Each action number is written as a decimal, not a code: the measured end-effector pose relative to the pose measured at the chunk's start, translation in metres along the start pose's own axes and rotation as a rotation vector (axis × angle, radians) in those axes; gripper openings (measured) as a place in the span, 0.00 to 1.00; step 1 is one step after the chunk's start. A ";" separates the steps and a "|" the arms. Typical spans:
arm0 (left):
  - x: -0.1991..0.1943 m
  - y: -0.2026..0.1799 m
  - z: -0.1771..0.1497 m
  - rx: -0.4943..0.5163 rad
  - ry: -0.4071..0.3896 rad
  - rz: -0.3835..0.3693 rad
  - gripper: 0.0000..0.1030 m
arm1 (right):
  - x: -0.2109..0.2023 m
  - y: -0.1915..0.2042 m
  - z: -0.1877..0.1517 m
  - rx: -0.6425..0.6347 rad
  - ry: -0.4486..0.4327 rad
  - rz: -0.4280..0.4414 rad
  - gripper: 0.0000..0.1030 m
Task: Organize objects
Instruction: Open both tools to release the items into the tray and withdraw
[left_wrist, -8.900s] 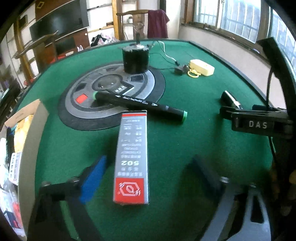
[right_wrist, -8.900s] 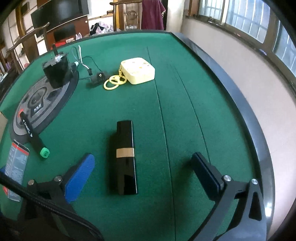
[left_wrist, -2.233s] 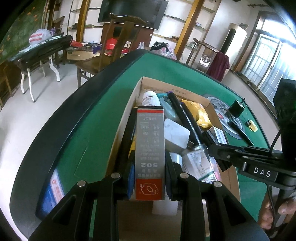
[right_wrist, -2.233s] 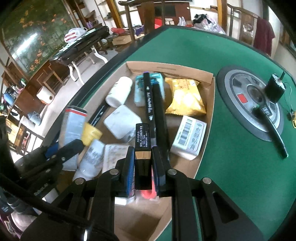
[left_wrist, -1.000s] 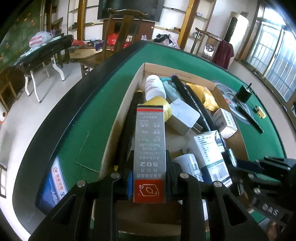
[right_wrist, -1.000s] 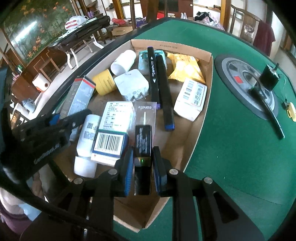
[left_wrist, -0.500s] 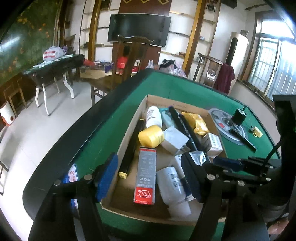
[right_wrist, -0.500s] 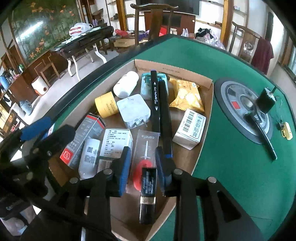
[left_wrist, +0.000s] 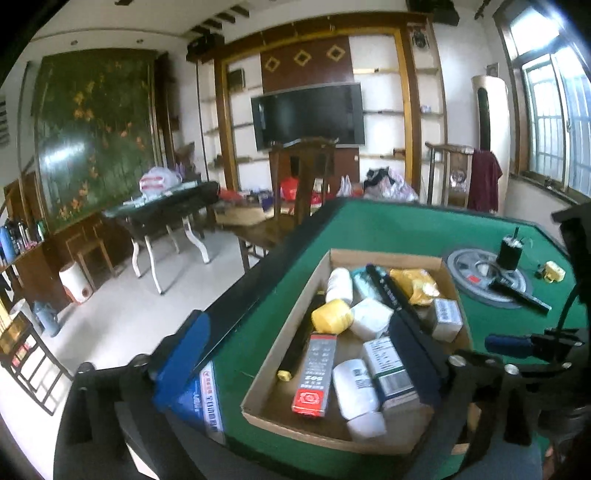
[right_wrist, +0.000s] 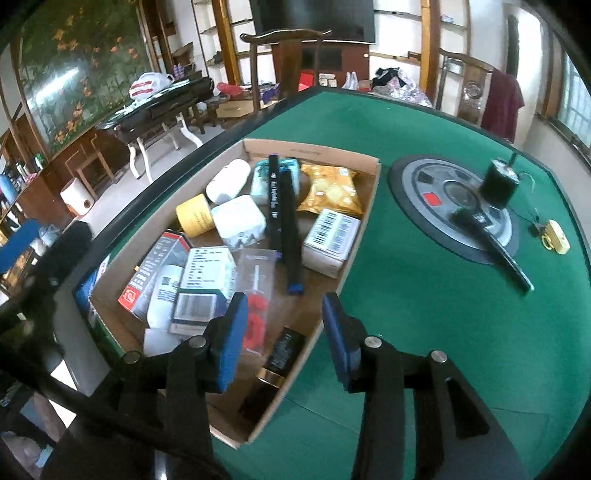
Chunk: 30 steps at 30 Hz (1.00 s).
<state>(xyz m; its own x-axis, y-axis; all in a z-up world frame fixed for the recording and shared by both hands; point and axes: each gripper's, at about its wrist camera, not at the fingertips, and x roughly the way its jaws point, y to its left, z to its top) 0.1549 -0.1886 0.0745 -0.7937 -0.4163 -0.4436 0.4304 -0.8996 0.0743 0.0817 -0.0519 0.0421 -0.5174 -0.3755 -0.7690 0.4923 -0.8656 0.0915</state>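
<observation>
Both my grippers, left (left_wrist: 295, 354) and right (right_wrist: 282, 332), have just been opening and hold nothing; the black marker (right_wrist: 493, 251) lies far right on the table, its length running away from me, nearer my right hand.

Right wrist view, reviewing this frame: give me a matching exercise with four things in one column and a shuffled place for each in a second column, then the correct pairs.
Things:
1. grey glue carton with red end
2. black lipstick tube with gold band
3. long black marker pen
4. small pale yellow case with rings

Places:
A. on the green felt, beyond the round grey panel
B. in the brown cardboard box, near corner by its right wall
C. lying across the round grey panel's edge
D. in the brown cardboard box, along its left wall

Pairs: 1-D, 2-B, 3-C, 4-A
</observation>
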 end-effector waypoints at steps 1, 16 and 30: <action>-0.004 -0.001 0.000 -0.005 -0.011 -0.007 0.98 | -0.001 -0.002 -0.002 0.003 -0.004 -0.002 0.38; 0.000 -0.005 -0.006 -0.122 0.085 -0.083 0.98 | -0.013 -0.031 -0.021 0.046 -0.049 -0.018 0.38; 0.009 -0.007 -0.021 -0.101 0.151 -0.063 0.98 | -0.020 -0.010 -0.019 -0.065 -0.113 -0.073 0.46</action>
<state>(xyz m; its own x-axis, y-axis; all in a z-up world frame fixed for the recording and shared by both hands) 0.1533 -0.1830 0.0513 -0.7501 -0.3280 -0.5742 0.4287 -0.9024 -0.0445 0.0999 -0.0293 0.0445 -0.6272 -0.3501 -0.6958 0.4925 -0.8703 -0.0059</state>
